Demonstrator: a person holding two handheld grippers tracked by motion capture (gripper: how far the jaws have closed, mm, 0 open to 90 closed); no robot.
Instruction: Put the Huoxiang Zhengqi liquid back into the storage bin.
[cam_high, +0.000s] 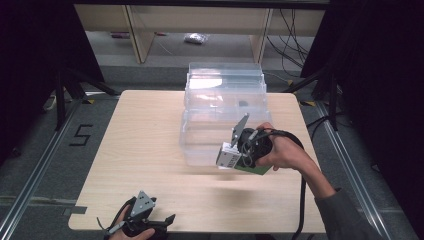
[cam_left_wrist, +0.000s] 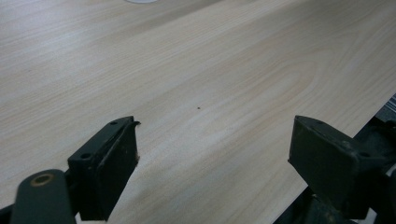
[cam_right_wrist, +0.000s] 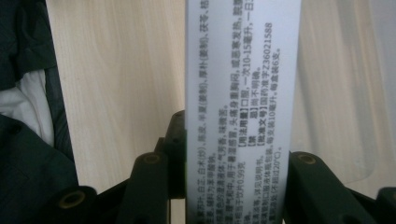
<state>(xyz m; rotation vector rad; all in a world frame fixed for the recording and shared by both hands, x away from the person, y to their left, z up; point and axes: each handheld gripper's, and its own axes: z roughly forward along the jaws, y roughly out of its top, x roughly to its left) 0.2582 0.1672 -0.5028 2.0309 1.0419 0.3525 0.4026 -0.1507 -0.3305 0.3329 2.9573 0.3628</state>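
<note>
Grippers first: our right gripper (cam_high: 231, 159) is clamped on a small carton (cam_high: 245, 162) — white printed face toward the camera, green on its lower side — and we've got it held up off the table (cam_high: 145, 150), just at the near edge of the clear plastic bin (cam_high: 225, 115). From the high view the carton overlaps the bin's front wall, and we honestly can't tell whether it touches the plastic or just floats in front of it. Our right hand (cam_high: 282, 152) and the gripper body cover a good chunk of the carton too.

In the right gripper view the carton (cam_right_wrist: 240, 107) fills the middle as a tall white strip with rows of small black print, some of it readable, the top end cut off by the frame. Both black jaws press its sides down low. A bit of the bin's see-through corner (cam_right_wrist: 355, 93) shows on the right, and dark fabric sits at the left edge — a sleeve, maybe, hard to say.

Our left gripper (cam_high: 150, 222) rests down at the near-left corner of the table, well apart from everything else, with the hand mostly cropped by the bottom of the frame. Its own view shows the jaws spread wide with nothing between them, only bare wood grain (cam_left_wrist: 196, 79). A pale curved sliver at the very top edge is too cropped to identify.
</note>
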